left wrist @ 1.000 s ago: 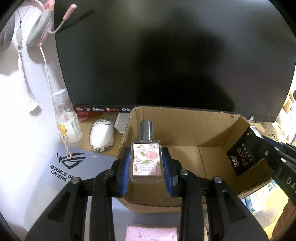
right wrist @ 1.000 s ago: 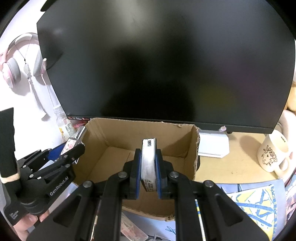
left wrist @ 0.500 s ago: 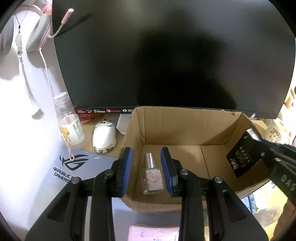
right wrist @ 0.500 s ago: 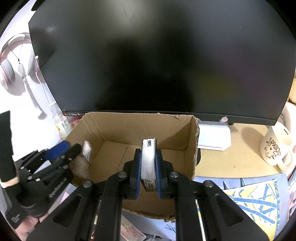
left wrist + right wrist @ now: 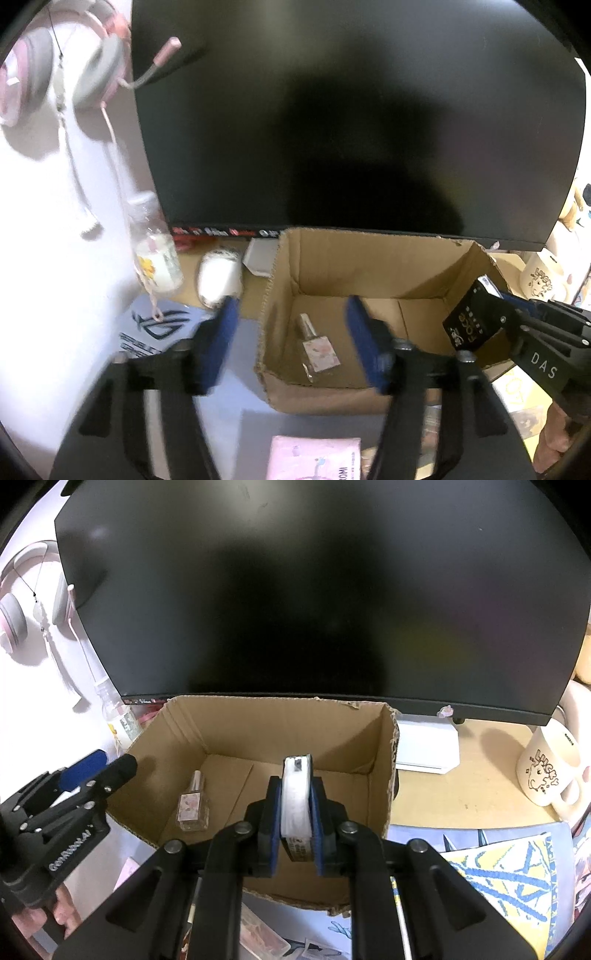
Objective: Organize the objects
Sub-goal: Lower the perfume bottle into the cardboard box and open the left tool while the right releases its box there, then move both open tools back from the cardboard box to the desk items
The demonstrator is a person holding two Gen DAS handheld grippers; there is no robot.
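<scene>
An open cardboard box (image 5: pixel 380 258) (image 5: pixel 280 720) stands in front of a black monitor. A small glass perfume bottle (image 5: pixel 318 349) (image 5: pixel 192 805) lies on its side on the box floor at the left. My left gripper (image 5: pixel 291 343) is open and empty over the box's left front corner; it also shows in the right wrist view (image 5: pixel 99 766). My right gripper (image 5: pixel 296 808) is shut on a thin black packet (image 5: pixel 295 805) (image 5: pixel 467 325), held edge-on above the box's front right part.
A black monitor (image 5: pixel 317 590) fills the back. Left of the box are a white mouse (image 5: pixel 219 273), a small plastic bottle (image 5: pixel 157 251) and hanging pink headphones (image 5: pixel 55 62). A cream mug (image 5: pixel 546 771) stands right. A pink pack (image 5: pixel 314 458) lies in front.
My left gripper opened wide and let go of the perfume bottle, which dropped into the box and now lies on its floor. The right gripper still holds the packet over the box.
</scene>
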